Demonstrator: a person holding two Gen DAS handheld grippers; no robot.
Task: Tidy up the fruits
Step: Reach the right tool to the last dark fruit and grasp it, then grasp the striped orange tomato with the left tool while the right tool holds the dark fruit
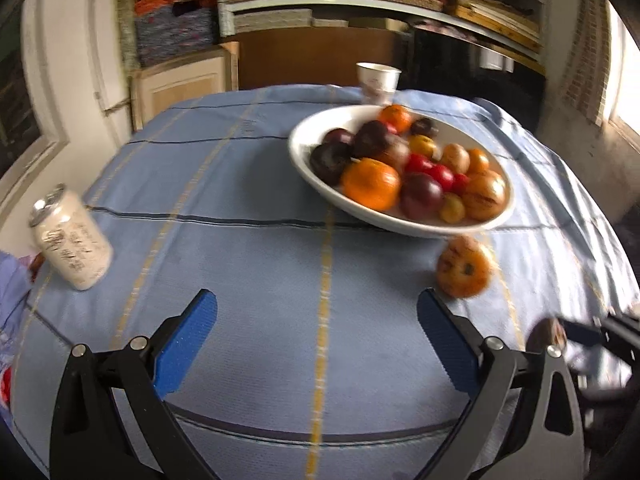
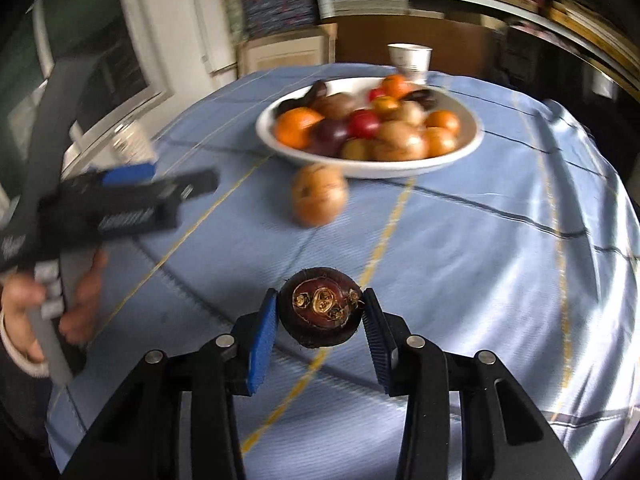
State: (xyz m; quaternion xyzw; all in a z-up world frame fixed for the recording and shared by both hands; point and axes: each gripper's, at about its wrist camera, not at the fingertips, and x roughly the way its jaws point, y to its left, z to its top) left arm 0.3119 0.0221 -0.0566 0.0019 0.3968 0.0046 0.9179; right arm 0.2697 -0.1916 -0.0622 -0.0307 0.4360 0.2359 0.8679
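Left claw (image 1: pixel 316 336): blue pads spread wide over bare cloth, gripping nothing; in the right wrist view a hand (image 2: pixel 24 320) holds its handle at the left edge.
Can (image 1: pixel 72 238): pale drink can upright near the counter's left edge; dark lettering runs down its side, too blurred to read.
Counter (image 1: pixel 240 240): covered in a blue cloth with yellow and dark stripes.
Bowl (image 1: pixel 304 160): wide white dish beyond the middle, already piled with oranges, dark plums, small red fruit and tan striped ones.
Paper cup (image 1: pixel 376 82): stands just behind the bowl; faint print, not legible.
Loose fruit (image 1: pixel 462 266): tan, round, speckled, resting on the cloth just in front of the bowl's near rim.
Right claw (image 2: pixel 320 316): closed most of the way, pads pressing both sides of a dark fruit (image 2: pixel 320 312).
Dark fruit: maroon, squat and round, dried stem end facing the camera, held above the cloth, well short of the bowl.
Handling, as a judgement: likely light and firm, with smooth skin that could slip; gripping across the widest part, as now, suits it.
Loose fruit handling: probably softer and prone to roll or bruise; take it across its middle, gently.
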